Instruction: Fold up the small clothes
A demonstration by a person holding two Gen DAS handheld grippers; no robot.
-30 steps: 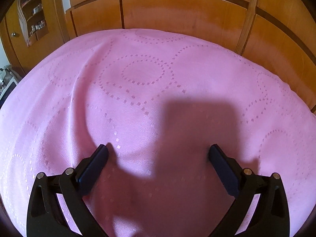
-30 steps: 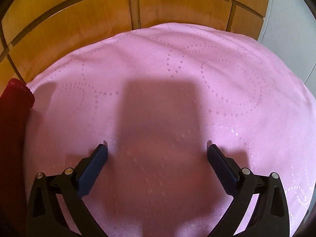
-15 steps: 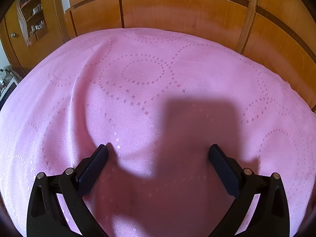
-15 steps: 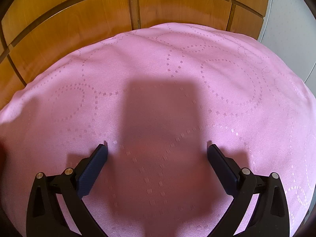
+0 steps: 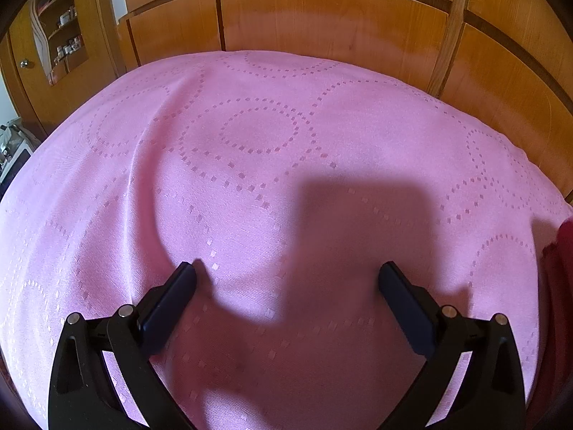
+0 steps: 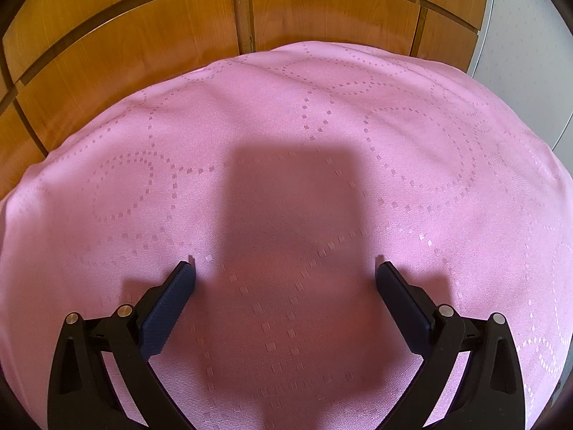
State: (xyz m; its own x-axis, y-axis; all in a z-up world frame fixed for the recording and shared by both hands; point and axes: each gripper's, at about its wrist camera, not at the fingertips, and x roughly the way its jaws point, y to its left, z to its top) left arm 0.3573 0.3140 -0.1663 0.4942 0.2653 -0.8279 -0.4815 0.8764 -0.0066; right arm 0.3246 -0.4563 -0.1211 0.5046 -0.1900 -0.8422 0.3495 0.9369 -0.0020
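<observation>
A pink cloth (image 5: 272, 165) with dotted ring patterns fills both views, spread over a flat surface that backs onto orange wooden panelling (image 5: 322, 25). Only the left wrist view shows a long crease running down the cloth's left part, a shelf nook (image 5: 61, 46) with small items beyond the cloth's far-left edge, and a dark red fabric (image 5: 562, 272) at the cloth's right edge, which may be the garment to fold. Only the right wrist view shows a pale wall (image 6: 530, 36) past the cloth's far-right corner; no garment appears there. The cloth's far edge lies close to the panelling; the middle of the cloth is bare. The left gripper (image 5: 286, 276) and the right gripper (image 6: 284, 272) hover just over the cloth, jaws spread wide, holding nothing.
</observation>
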